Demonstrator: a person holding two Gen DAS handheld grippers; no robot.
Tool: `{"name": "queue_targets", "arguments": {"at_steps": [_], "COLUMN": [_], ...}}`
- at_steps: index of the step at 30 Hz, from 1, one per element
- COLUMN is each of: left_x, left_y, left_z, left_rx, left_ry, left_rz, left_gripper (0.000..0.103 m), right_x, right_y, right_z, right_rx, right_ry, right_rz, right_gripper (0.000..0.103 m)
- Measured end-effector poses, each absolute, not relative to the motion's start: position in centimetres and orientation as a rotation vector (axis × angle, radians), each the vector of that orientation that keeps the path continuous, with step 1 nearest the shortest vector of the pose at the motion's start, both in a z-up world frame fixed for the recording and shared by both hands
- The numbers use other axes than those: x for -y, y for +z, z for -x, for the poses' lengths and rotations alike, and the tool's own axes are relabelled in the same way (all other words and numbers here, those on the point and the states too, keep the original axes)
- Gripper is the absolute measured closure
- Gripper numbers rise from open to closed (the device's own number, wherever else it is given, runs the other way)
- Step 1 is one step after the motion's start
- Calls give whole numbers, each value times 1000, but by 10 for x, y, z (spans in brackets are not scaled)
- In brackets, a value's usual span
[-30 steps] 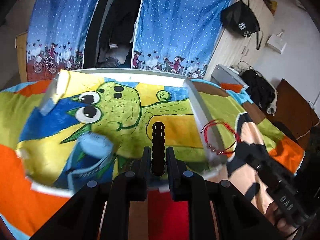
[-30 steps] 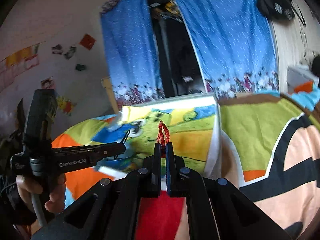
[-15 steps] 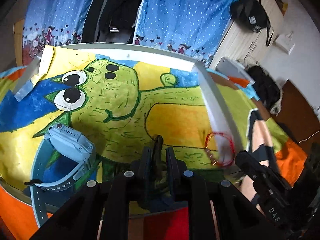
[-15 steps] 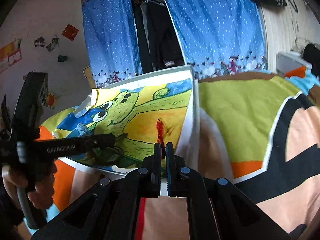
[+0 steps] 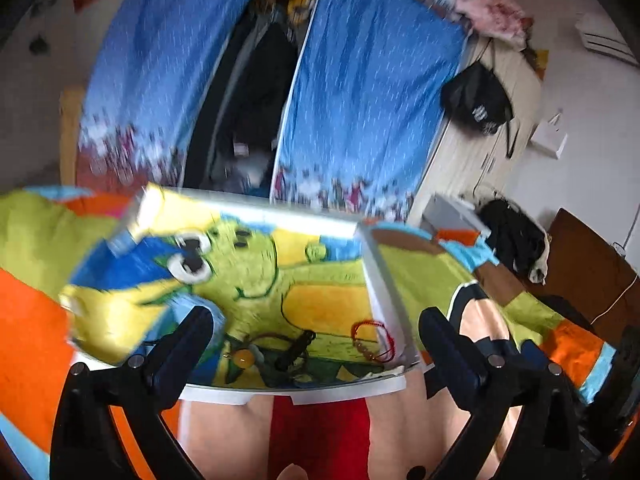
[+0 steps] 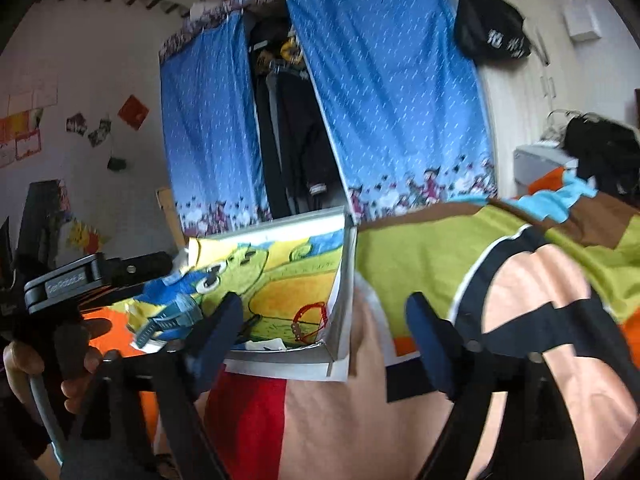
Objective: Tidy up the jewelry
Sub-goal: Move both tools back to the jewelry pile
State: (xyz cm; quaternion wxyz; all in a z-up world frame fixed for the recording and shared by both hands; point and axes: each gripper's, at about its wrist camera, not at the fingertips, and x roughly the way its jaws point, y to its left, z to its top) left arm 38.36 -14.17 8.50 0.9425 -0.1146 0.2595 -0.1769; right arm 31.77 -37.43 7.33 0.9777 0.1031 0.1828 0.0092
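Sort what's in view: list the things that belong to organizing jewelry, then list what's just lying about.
Part of the job:
red string bracelet
black bead bracelet
amber bead cord
blue watch
white box

Lying about:
patterned blanket
blue curtain
black bag

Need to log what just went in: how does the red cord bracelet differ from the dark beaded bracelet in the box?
The red cord bracelet is a thin loop, bright red; the dark beaded bracelet is thick and black. The red one lies open as a ring by the box's right wall; the dark one lies stretched out near the middle. Both rest loose on the cartoon-printed floor, clear of either claw.
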Motion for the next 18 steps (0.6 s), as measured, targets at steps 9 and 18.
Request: {"name": "queue_targets", "arguments": {"at_steps": [9,18], "left_x": [114,87], "left_y": [107,101], "left_z": [-279,-196], "left_rx": [-362,-349], "left_ry": [-262,-193], "left_rz": [135,75], "left_gripper": [0,0], "right_x": [350,315], "right_y": [110,109], "right_z": [-224,-150], "right_rx": [-243,-212], "right_ry": [14,41], "right_rz": [-119,-80], "right_gripper": [1,1]}}
